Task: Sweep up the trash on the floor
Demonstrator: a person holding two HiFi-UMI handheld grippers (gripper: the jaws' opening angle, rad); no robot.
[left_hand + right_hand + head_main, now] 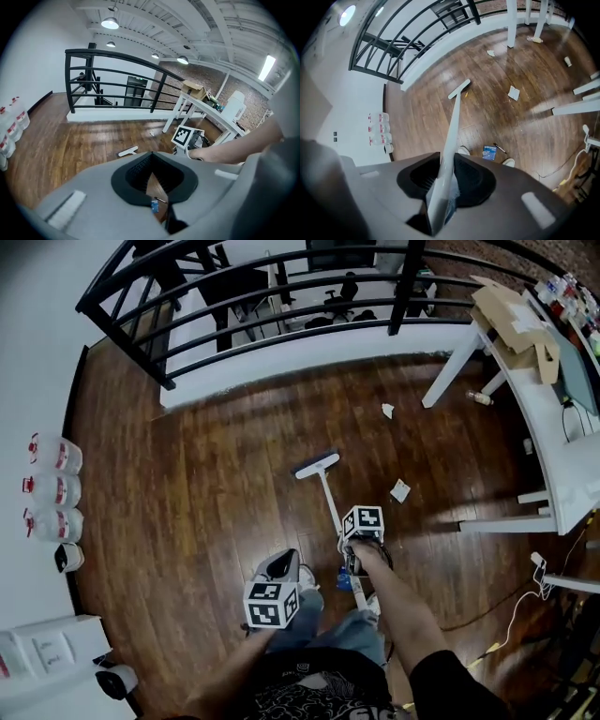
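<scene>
Left tool (pixel 152 165) hangs closed, empty; right tool (pixel 442 187) clamps the broom handle (pixel 454 117), likely to steer the broom head (pixel 459 89) toward the paper scrap (pixel 513 93) beside it.

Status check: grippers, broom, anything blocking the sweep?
Right gripper shut on broom; left gripper shut, empty. Broom head on floor, paper scraps ahead. Blue packet and pen by shoes. Table leg near far scrap.

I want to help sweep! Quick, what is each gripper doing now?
Left gripper: shut, holding nothing.
Right gripper: shut on the broom handle.
</scene>
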